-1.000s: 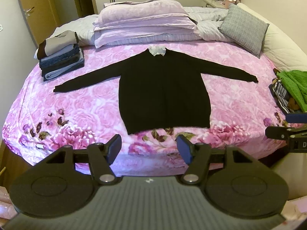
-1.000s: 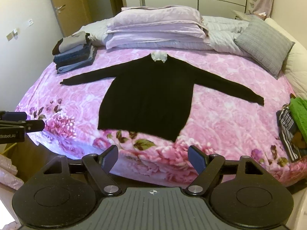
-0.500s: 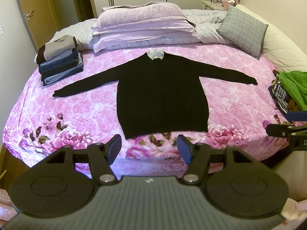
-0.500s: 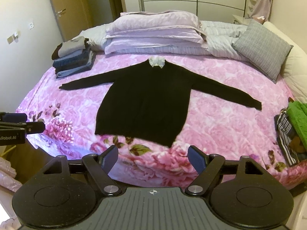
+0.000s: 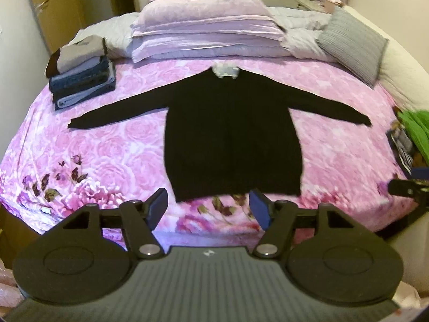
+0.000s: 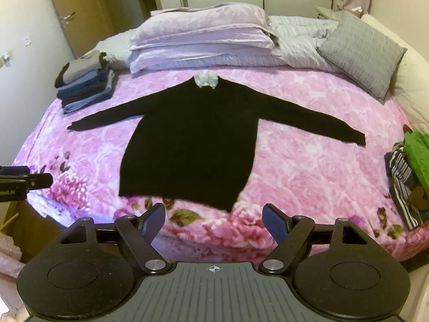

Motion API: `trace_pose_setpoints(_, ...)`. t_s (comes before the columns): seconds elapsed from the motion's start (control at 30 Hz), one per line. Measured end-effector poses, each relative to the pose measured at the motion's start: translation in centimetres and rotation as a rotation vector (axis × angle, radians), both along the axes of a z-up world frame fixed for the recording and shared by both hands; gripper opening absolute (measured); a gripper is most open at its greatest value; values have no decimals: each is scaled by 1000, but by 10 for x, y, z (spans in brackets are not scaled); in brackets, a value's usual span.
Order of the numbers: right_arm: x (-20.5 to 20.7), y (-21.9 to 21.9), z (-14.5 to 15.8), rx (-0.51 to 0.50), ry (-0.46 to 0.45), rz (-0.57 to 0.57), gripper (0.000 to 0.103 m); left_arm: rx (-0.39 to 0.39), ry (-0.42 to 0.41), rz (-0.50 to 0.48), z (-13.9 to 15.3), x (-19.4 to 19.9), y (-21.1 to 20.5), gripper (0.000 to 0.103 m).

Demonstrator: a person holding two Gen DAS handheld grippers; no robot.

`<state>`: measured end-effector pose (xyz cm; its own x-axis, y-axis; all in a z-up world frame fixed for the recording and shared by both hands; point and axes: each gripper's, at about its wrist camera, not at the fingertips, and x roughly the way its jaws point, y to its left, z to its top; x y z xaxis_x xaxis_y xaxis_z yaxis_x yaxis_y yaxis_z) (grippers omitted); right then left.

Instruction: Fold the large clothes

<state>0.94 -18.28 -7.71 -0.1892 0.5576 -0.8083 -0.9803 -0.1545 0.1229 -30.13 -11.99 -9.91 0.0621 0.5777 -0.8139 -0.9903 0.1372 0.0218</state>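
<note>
A black long-sleeved sweater (image 5: 230,139) (image 6: 193,145) with a white collar (image 5: 225,70) lies flat on the pink floral bedspread (image 5: 112,145), both sleeves spread out to the sides. My left gripper (image 5: 209,209) hovers open just short of the sweater's hem, above the bed's near edge. My right gripper (image 6: 213,220) is open too, below the hem's right corner. Nothing is between either pair of fingers. Each gripper's tip shows at the edge of the other's view.
A stack of folded clothes (image 5: 80,77) (image 6: 85,88) sits at the bed's back left. Lilac pillows (image 5: 206,32) and a grey cushion (image 5: 351,45) line the head. A green garment on striped clothes (image 6: 413,161) lies at the right edge.
Both grippers have moved forward toward the bed, so the sweater's hem now sits closer to the fingertips. The sweater itself has not moved.
</note>
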Motion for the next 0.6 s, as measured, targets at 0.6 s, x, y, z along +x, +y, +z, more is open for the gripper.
trace_pose_setpoints(0.6,-29,271,-56,-67,9,-232,77,-67,-401,503,-136,-234,280,63)
